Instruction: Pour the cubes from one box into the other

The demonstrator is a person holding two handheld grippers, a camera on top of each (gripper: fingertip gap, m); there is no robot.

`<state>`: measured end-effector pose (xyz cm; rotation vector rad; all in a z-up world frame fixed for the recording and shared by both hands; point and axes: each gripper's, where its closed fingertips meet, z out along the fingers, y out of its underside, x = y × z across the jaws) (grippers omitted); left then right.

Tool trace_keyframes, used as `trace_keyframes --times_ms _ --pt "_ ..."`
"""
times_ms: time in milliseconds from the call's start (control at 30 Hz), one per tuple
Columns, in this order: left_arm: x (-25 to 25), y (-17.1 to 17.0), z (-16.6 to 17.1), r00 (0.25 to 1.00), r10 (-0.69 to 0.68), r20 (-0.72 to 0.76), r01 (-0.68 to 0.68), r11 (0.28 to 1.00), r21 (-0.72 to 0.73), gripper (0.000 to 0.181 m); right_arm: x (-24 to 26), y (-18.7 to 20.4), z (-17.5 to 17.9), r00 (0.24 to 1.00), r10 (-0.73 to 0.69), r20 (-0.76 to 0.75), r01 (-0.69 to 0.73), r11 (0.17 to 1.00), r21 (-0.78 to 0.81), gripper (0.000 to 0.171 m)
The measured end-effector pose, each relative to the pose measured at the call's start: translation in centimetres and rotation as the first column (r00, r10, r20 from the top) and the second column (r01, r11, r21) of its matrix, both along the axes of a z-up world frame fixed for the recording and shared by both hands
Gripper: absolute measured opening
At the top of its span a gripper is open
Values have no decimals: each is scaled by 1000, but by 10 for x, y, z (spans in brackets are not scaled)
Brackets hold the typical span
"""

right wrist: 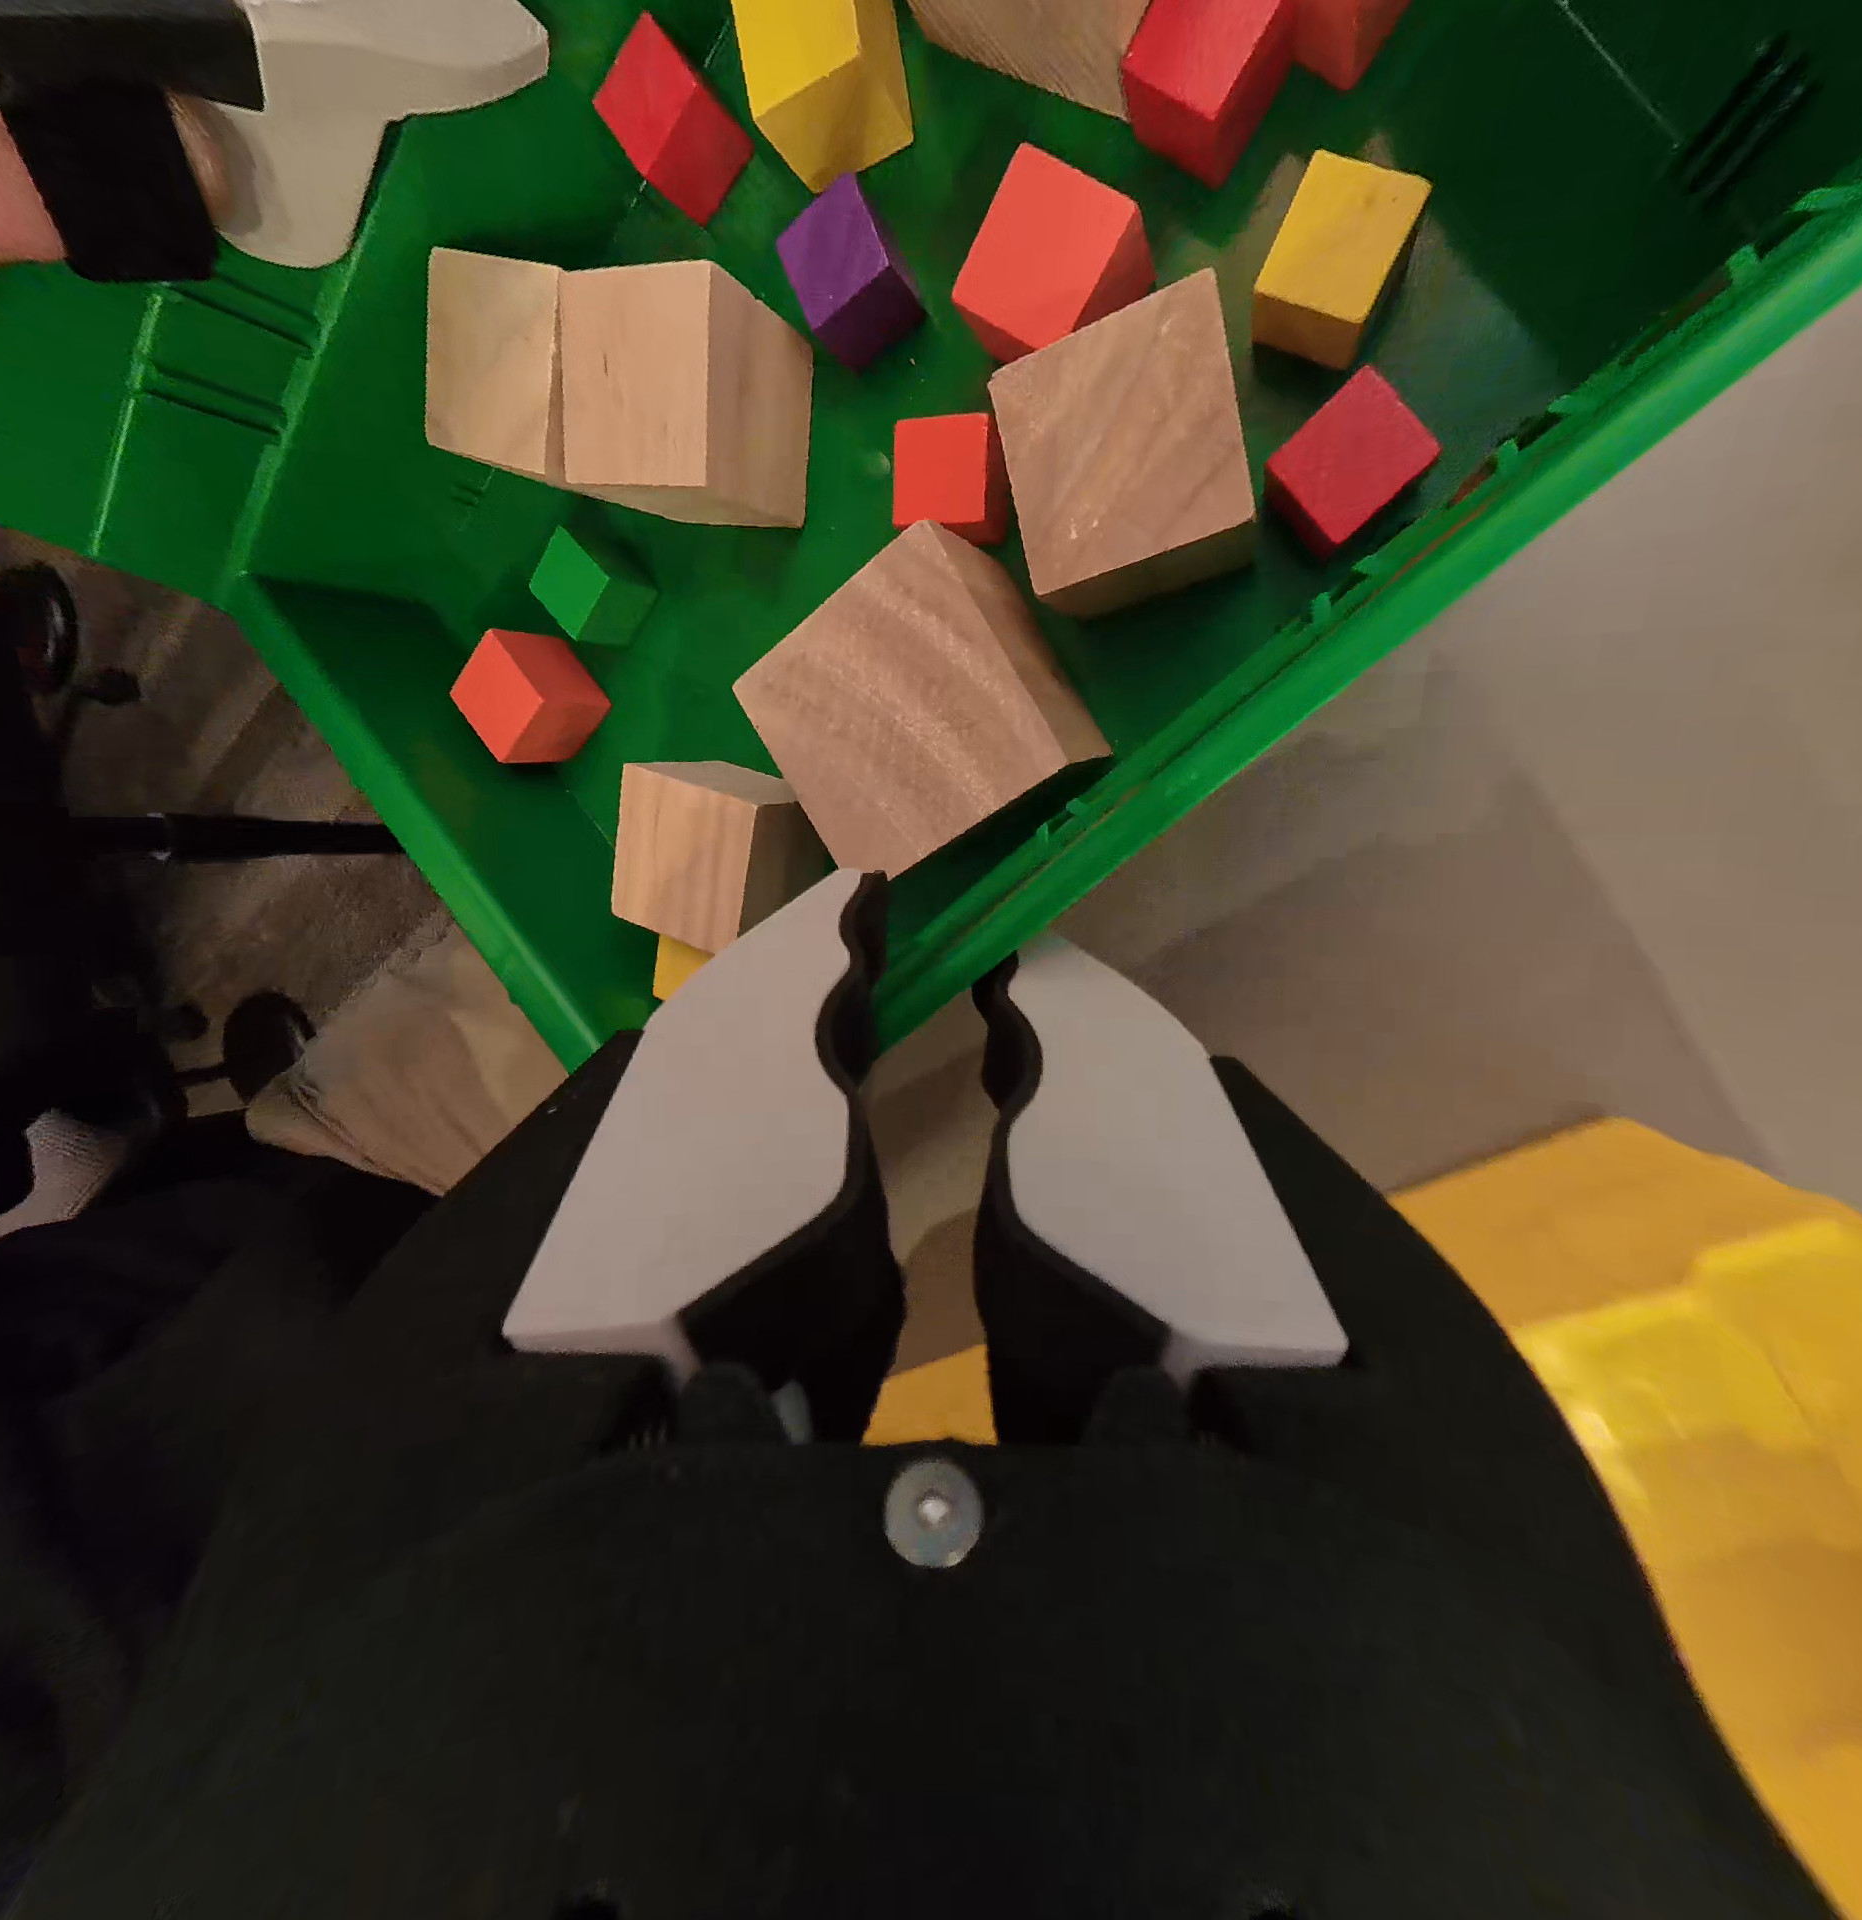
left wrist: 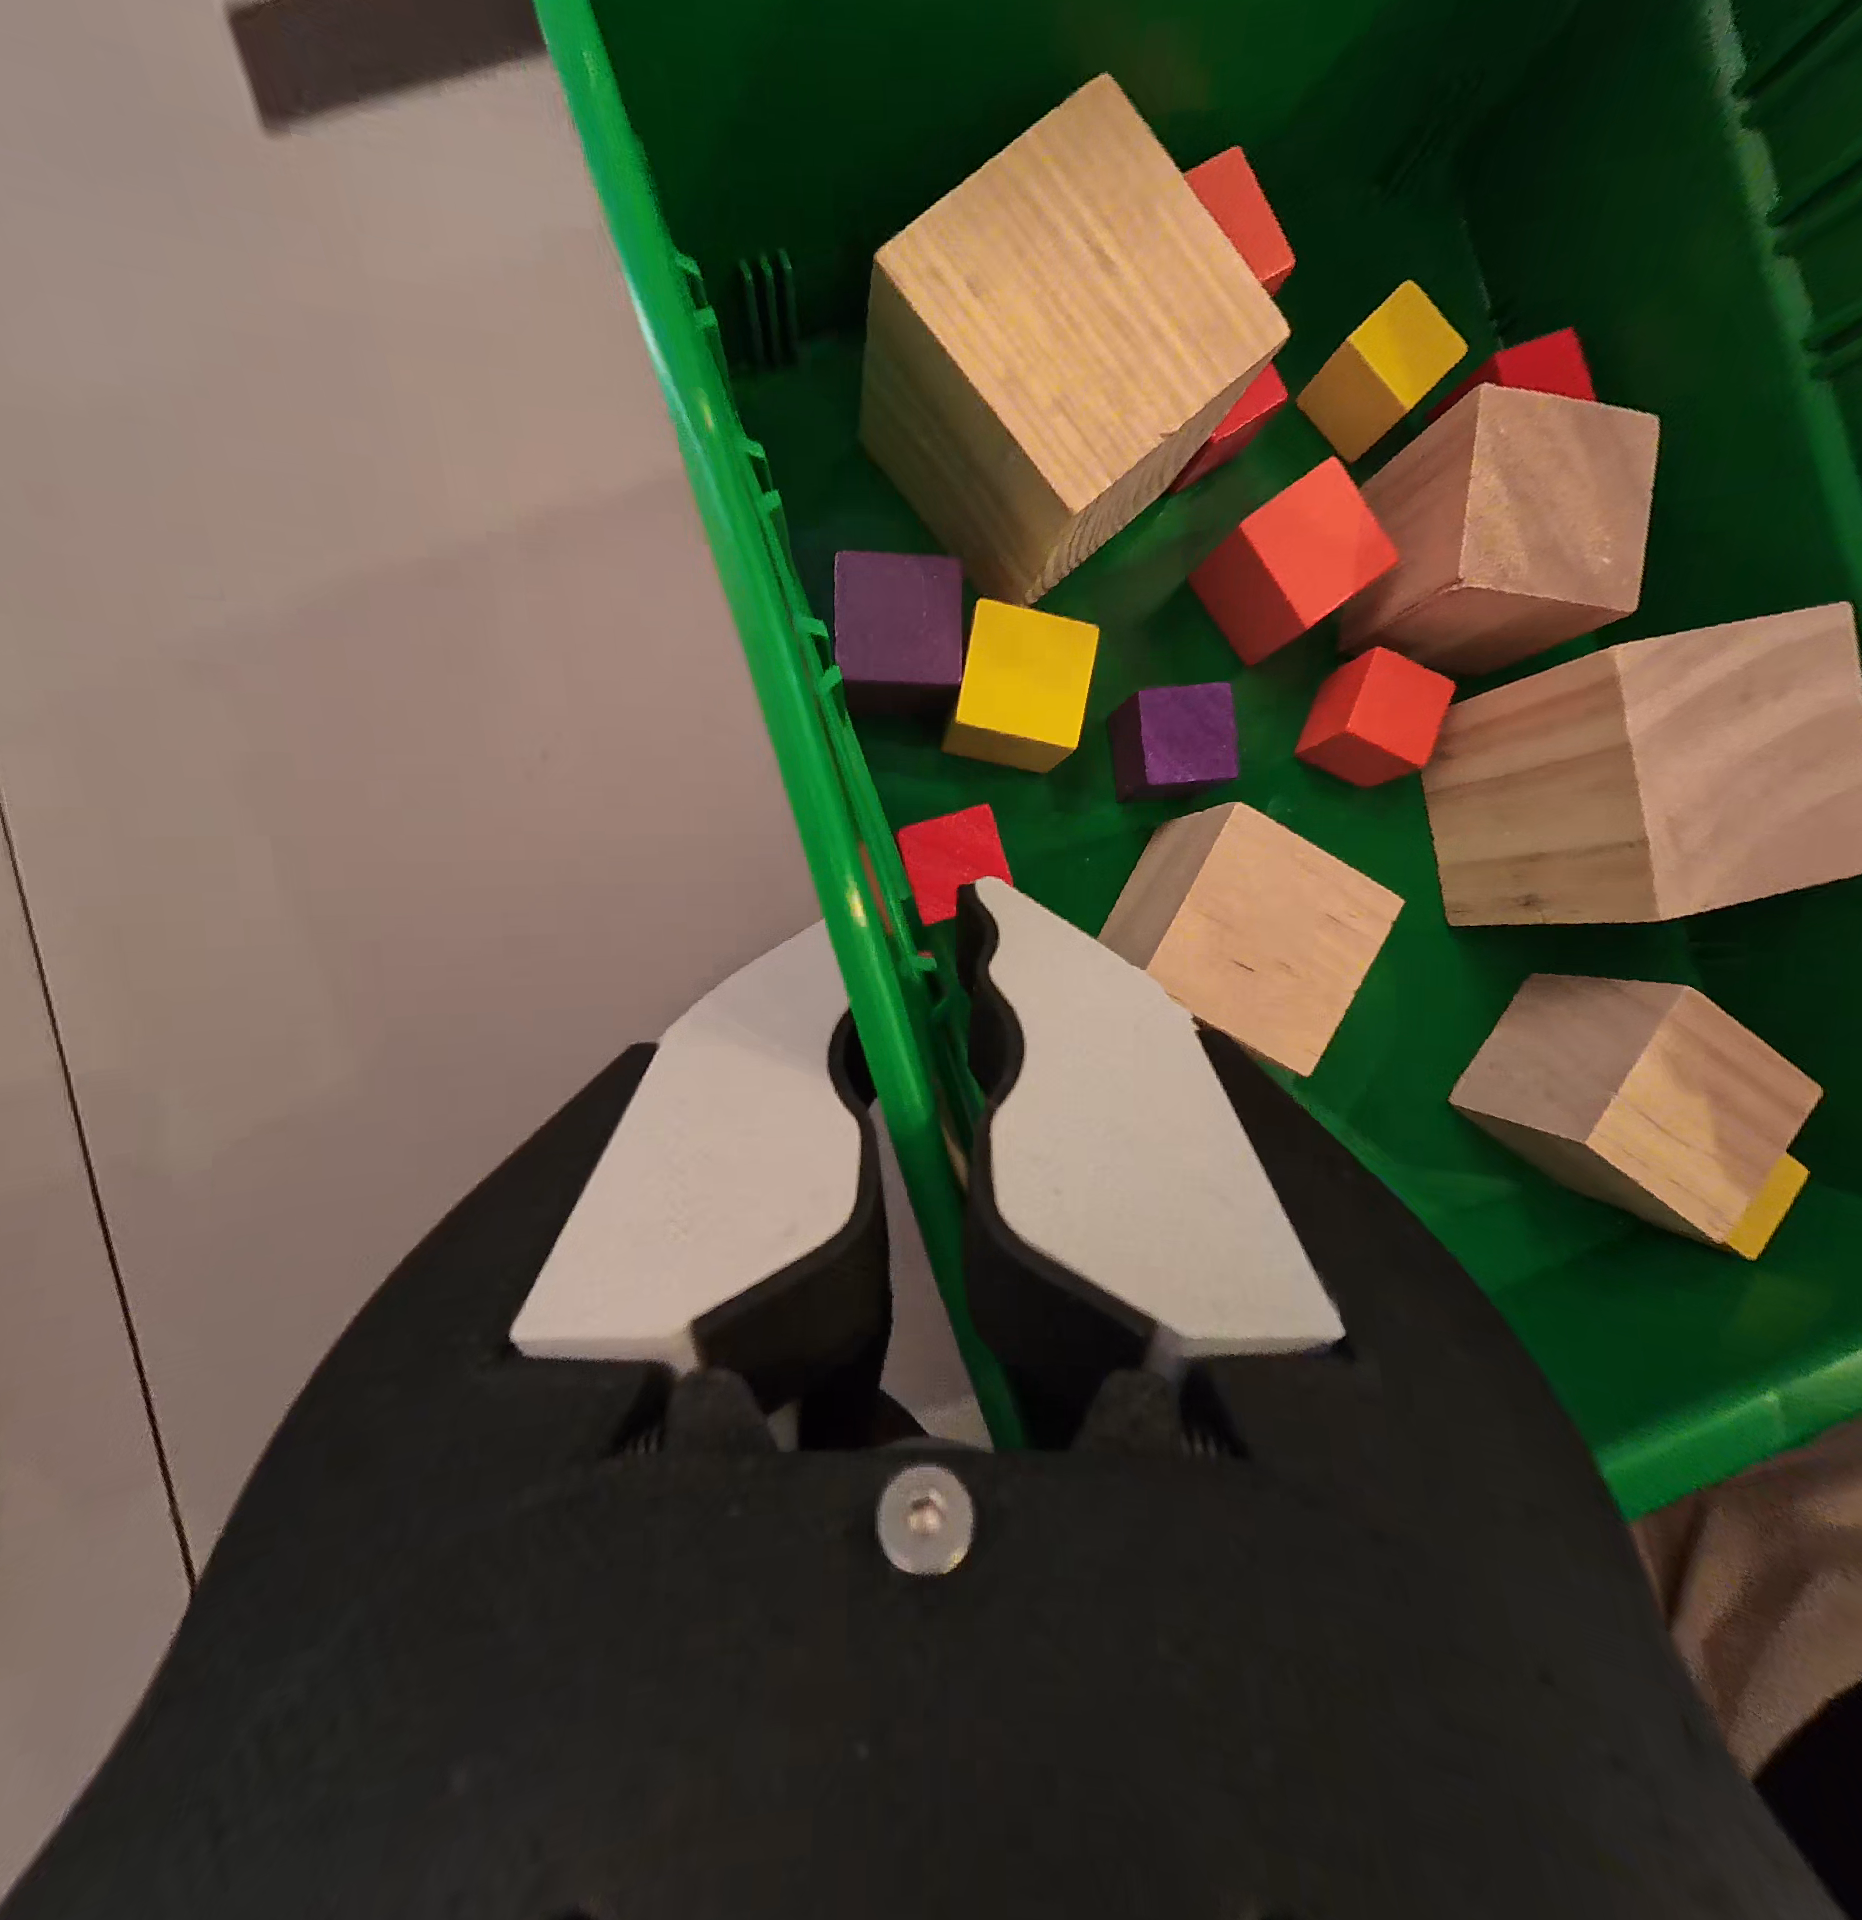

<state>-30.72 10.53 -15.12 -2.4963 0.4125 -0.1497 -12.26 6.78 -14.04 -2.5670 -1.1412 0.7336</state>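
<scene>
A green box (left wrist: 802,644) holds several plain wooden cubes (left wrist: 1062,343) and small red, yellow and purple cubes (left wrist: 1026,686). My left gripper (left wrist: 906,935) is shut on the box's side wall, one finger inside and one outside. In the right wrist view the green box (right wrist: 1322,644) is tilted, with wooden cubes (right wrist: 906,696) and coloured cubes (right wrist: 1052,249) lying loose inside. My right gripper (right wrist: 932,925) is shut on the opposite rim, one finger inside. The left gripper's grey finger (right wrist: 324,135) shows at the far top left. A yellow box (right wrist: 1685,1403) lies below at the right.
A pale table surface (left wrist: 335,727) lies left of the green box, with a dark strip (left wrist: 376,52) at the top. A person's beige clothing (left wrist: 1779,1610) shows at the lower right. Black chair parts and wood floor (right wrist: 127,831) show left of the box.
</scene>
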Motion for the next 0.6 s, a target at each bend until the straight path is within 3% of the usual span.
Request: trace_keyframes --times_ms 267,600 --pt "97 51 77 992 -125 7 123 986 109 13 89 31 70 988 -144 -60 150 984 98 11" --pt "228 113 129 976 -218 -27 218 944 249 10 213 76 112 937 -339 -81 348 908 234 9"
